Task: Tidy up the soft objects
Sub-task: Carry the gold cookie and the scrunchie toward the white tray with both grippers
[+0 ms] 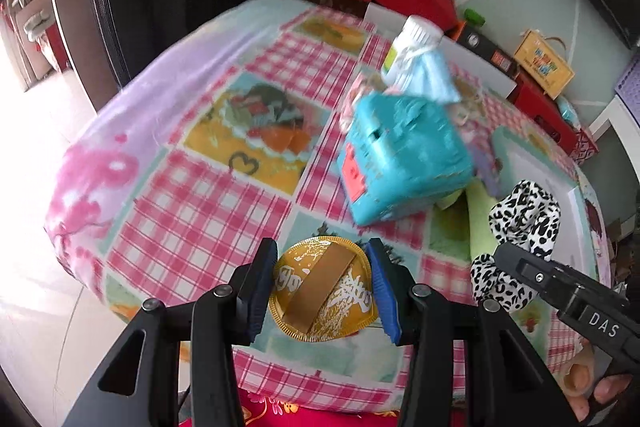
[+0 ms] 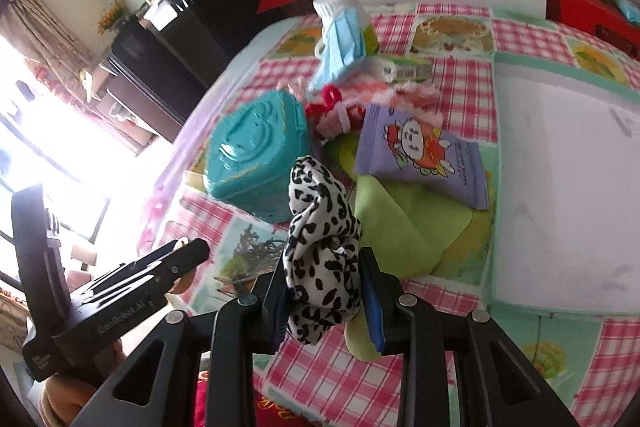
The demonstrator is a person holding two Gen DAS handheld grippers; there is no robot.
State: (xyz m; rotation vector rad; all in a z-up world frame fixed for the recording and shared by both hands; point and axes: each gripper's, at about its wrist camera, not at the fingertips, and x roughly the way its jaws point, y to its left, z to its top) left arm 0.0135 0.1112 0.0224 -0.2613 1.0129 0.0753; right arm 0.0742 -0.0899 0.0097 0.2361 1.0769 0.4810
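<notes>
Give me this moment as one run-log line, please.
left gripper: shut on gold pouch | right gripper: shut on spotted cloth | teal box: on table

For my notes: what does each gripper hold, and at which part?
Left gripper: gold round pouch, by its side edges. Right gripper: leopard-print cloth, at its lower bunched part.

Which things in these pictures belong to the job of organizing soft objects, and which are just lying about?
Belong to the job:
leopard-print cloth, held in the right gripper
blue face mask
green cloth
pink fluffy item

Just lying about:
gold foil disc, held in the left gripper
teal box
white bottle
purple snack packet
</notes>
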